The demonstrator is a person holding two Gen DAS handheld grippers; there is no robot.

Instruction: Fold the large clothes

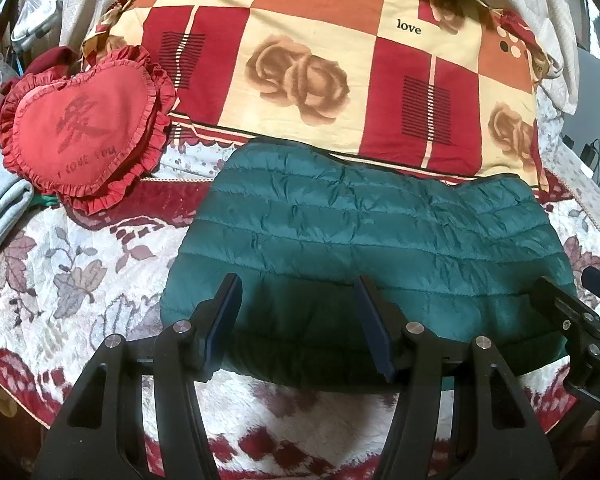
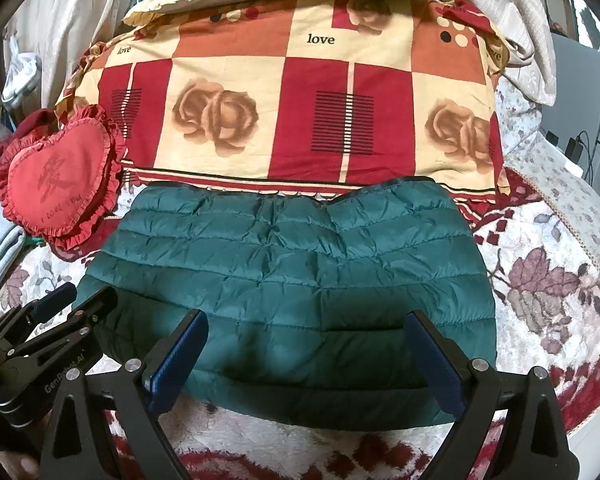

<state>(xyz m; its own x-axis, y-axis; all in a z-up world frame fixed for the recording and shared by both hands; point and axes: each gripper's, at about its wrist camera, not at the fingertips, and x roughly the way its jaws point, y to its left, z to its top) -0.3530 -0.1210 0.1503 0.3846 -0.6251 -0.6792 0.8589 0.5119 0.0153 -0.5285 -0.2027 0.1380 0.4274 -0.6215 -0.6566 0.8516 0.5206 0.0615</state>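
A teal quilted jacket (image 1: pixel 364 248), folded into a broad rectangle, lay on the floral bedspread (image 1: pixel 80 272), its far edge against the big red-and-cream "love" pillow (image 1: pixel 320 76). A red heart-shaped cushion (image 1: pixel 84 136) sat to the jacket's left. The left gripper (image 1: pixel 300 328) hovered over the jacket's near edge, jaws parted and holding nothing. The right gripper (image 2: pixel 304 356) hovered likewise, jaws spread wide and empty, both blue pads (image 2: pixel 180 356) clear of the fabric
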